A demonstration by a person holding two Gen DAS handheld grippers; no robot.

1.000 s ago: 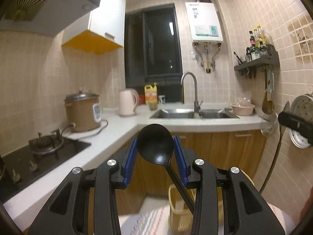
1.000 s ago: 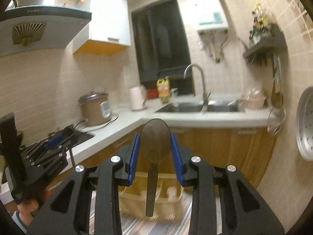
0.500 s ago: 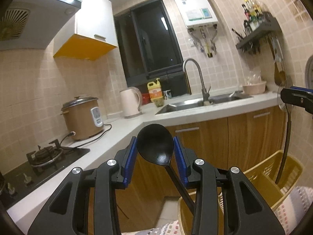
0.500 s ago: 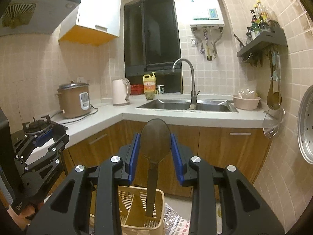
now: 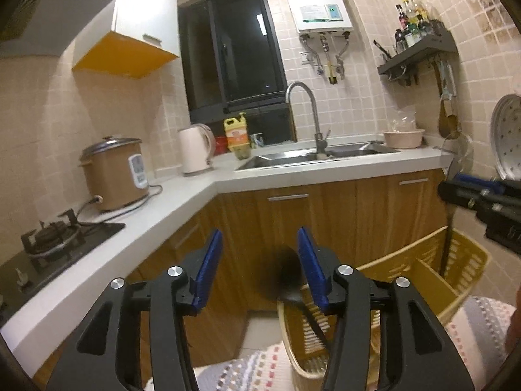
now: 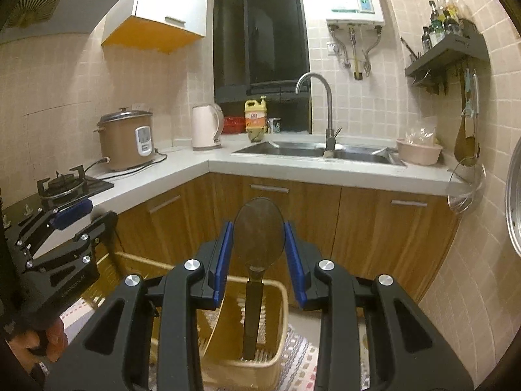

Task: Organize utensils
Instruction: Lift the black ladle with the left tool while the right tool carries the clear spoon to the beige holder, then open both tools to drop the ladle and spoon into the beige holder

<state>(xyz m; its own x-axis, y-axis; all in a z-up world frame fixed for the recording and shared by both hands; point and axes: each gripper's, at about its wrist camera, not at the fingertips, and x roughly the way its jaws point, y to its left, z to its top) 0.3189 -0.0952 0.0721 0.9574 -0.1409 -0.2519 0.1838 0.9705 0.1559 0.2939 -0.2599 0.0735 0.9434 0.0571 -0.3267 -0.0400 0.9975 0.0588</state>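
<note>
Black ladle (image 5: 289, 280) below the left tool (image 5: 257, 260) — right tool (image 6: 259, 251) clamps a spoon (image 6: 259, 234).

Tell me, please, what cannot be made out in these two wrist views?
- Left wrist: black ladle blurred, handle partly behind left gripper; whether it has landed in the basket is unclear.
- Right wrist: basket floor hidden by right gripper and wooden spoon.
- Shelf bottles: labels too small.

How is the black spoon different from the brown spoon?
The black plastic spoon has dropped free between the open blue pads of the left gripper, which have just been opening; the brown wooden spoon is pinched by the right gripper. The black spoon leans sideways; the brown spoon hangs straight down. Both point their handles down into the yellow plastic basket.
</note>
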